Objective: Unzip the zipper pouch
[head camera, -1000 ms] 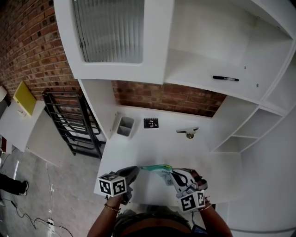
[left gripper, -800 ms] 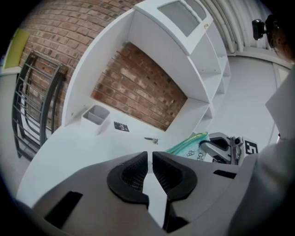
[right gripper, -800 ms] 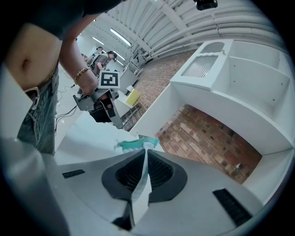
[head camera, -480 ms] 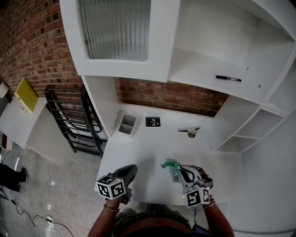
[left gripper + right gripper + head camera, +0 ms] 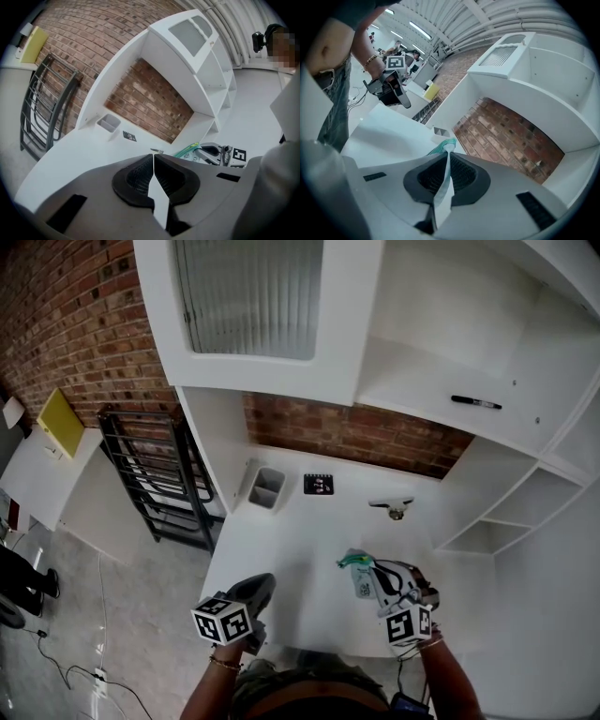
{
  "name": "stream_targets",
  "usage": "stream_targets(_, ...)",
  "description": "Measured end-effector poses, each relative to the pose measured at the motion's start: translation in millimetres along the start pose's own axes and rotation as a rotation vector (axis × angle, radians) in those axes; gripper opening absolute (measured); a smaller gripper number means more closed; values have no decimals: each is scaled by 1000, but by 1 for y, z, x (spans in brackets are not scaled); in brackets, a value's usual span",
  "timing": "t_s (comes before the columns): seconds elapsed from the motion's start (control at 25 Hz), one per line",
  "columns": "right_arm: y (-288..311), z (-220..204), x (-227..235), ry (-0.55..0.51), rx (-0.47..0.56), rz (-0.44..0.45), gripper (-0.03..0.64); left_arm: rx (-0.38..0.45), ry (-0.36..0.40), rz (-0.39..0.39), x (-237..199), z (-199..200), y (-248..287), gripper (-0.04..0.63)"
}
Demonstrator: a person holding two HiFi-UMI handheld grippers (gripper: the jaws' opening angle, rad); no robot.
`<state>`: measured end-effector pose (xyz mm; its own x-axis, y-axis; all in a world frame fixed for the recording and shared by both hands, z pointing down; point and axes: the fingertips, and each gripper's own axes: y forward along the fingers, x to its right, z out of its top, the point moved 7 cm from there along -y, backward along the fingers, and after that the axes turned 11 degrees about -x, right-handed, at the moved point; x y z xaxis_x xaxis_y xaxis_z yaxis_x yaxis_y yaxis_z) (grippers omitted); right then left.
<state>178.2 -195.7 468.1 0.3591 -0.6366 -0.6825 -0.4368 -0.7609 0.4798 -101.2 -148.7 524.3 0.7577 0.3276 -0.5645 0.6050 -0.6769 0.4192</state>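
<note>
The zipper pouch [image 5: 359,574] is clear with a green zipper edge and hangs over the white desk [image 5: 291,549] at the right. My right gripper [image 5: 367,572] is shut on it. In the right gripper view the pouch [image 5: 442,187] is pinched between the pads, its green edge sticking out past the tips of the right gripper [image 5: 447,153]. My left gripper [image 5: 264,580] hovers over the desk's front left, apart from the pouch. In the left gripper view the left gripper [image 5: 153,155] is shut with nothing between its pads, and the pouch [image 5: 190,149] shows at the right.
A grey bin [image 5: 267,487], a black marker card [image 5: 319,485] and a small metal piece [image 5: 394,510] sit at the back of the desk. A black pen [image 5: 476,403] lies on the shelf above. A black rack [image 5: 155,486] stands left of the desk.
A second ago the pouch stretched between both grippers. Now it hangs from the right gripper alone, which has moved right. The grippers stand farther apart.
</note>
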Motion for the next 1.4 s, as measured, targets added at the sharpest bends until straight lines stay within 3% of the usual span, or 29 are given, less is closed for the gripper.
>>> stream_targets(0.4,73,31,11,24,80,64,8,35,-40,79,-16,-5,-29,8)
stream_targets(0.8,123,52,0,-19,65,110,8,77,-80,156,-31,-12,-60,8)
stream_targets(1.04,129,37,-13,-31,17,127,8,83,-106,193,-38,-23,-74,8)
stream_targets(1.4,120,-13,-14,77,-84,126,8,81,-105,210,-41,-29,-81,8)
